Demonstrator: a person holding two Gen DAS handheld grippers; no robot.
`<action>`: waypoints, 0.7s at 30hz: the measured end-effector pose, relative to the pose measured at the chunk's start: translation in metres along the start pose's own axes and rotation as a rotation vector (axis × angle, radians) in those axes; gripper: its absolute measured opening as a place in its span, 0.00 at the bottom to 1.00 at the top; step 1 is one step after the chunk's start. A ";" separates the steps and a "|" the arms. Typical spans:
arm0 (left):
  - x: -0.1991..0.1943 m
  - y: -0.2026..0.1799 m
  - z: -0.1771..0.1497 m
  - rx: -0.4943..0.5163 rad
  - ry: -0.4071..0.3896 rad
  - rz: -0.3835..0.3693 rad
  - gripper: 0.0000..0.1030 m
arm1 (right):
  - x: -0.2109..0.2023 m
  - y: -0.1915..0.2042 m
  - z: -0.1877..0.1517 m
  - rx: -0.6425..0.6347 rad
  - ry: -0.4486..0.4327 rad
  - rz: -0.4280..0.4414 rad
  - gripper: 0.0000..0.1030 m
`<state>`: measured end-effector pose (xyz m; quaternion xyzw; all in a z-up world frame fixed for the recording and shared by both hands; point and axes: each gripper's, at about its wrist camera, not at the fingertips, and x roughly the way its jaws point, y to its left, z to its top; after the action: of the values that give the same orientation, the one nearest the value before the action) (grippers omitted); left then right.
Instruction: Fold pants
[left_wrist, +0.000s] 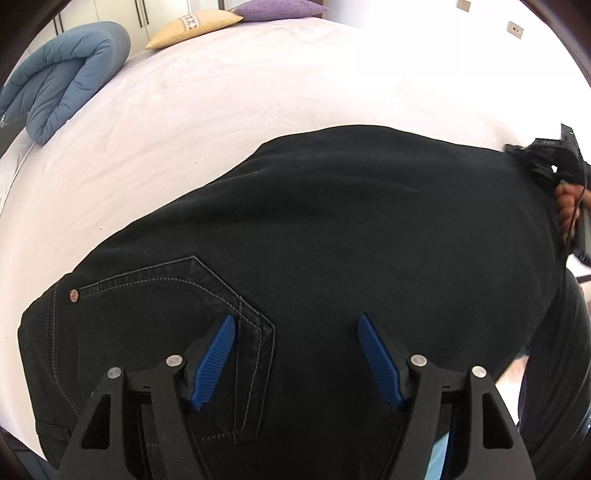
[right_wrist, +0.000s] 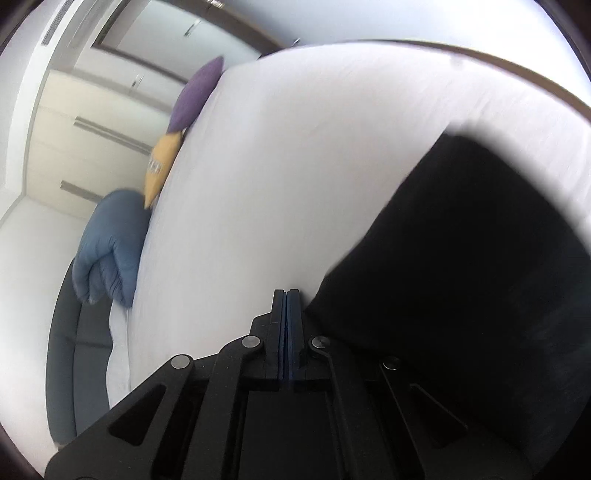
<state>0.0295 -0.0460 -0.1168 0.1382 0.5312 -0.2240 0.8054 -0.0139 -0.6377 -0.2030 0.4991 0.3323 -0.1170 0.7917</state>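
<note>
Black pants (left_wrist: 332, 240) spread flat on the white bed (left_wrist: 258, 92), back side up, one stitched back pocket (left_wrist: 177, 291) directly under and ahead of the left jaws. Appear already doubled leg over leg, judging by the single pocket showing and the one broad dark slab of cloth; cannot confirm the layers underneath.

Left gripper (left_wrist: 295, 360): jaws spread wide, blue pads (left_wrist: 214, 362) apart, pointing steeply down over the waist end, nothing between them, no cloth pinched. Whether the tips touch the fabric cannot be told.

Right gripper (right_wrist: 287, 325): jaws pressed fully together, no cloth caught in the seam between them. Pants lying just to the right of those closed jaws, bare sheet ahead and to the left. From the left wrist view, the same tool far off to the right of the left jaws, at the leg end of the garment, gripped by a hand (left_wrist: 567, 206).

Judged progress: roughly midway. Lengthwise fold seemingly done and the cloth smoothed; crosswise folding, hem toward waistband, not yet begun, since the full length lies stretched out.

Well beyond the jaws, at the far edge of the bed: a rolled blue duvet (left_wrist: 66, 77), a tan cushion (left_wrist: 192, 29), a purple cushion (left_wrist: 280, 9).
</note>
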 end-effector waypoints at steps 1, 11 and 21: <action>0.000 -0.002 0.000 -0.001 -0.005 0.006 0.70 | -0.010 -0.002 0.008 0.015 -0.024 -0.034 0.00; 0.012 -0.039 0.002 -0.008 0.020 0.053 0.74 | -0.025 0.036 -0.117 -0.225 0.333 0.161 0.04; 0.025 -0.037 0.019 0.000 0.037 0.062 0.74 | -0.117 -0.062 -0.040 0.059 -0.071 -0.204 0.00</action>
<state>0.0340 -0.0925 -0.1319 0.1588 0.5415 -0.1961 0.8020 -0.1503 -0.6499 -0.1831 0.4812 0.3494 -0.2245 0.7720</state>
